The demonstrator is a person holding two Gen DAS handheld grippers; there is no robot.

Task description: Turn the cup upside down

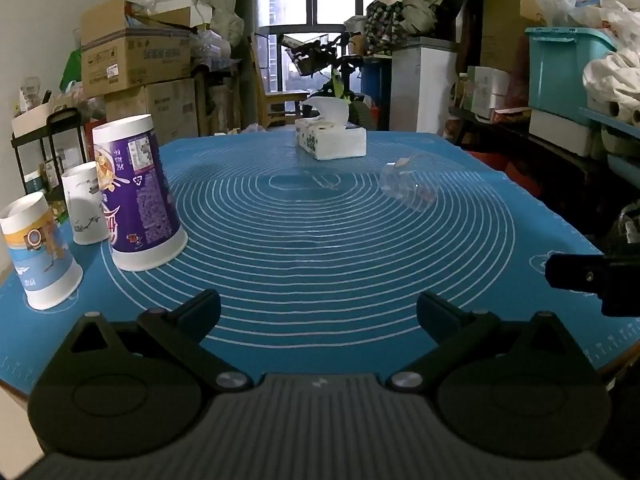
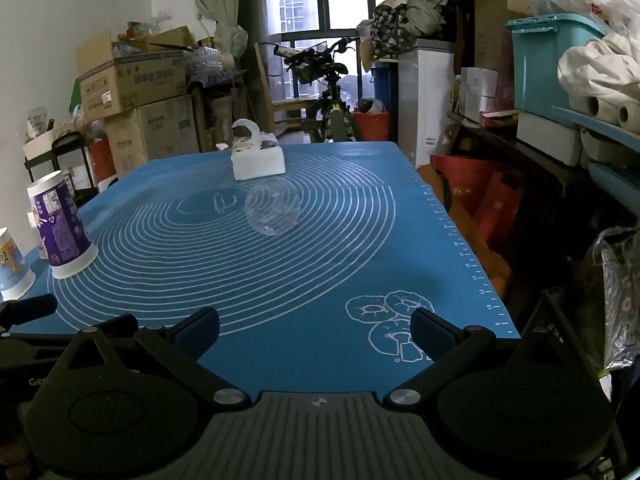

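Observation:
A clear plastic cup [image 1: 409, 187] lies on its side on the blue mat [image 1: 320, 248], right of centre; in the right wrist view the cup [image 2: 273, 211] lies ahead, left of centre. My left gripper [image 1: 318, 314] is open and empty near the mat's front edge. My right gripper [image 2: 315, 330] is open and empty, well short of the cup; part of it shows at the right of the left wrist view [image 1: 592, 280]. A purple paper cup [image 1: 136, 196], a white cup [image 1: 85, 204] and an orange-and-blue cup [image 1: 40, 252] stand upside down at the left.
A white tissue box [image 1: 331, 140] stands at the mat's far side, behind the clear cup. The mat's right edge [image 2: 460, 240] drops off to red bags and shelves. Cardboard boxes [image 1: 136, 60] are stacked beyond the table at the left.

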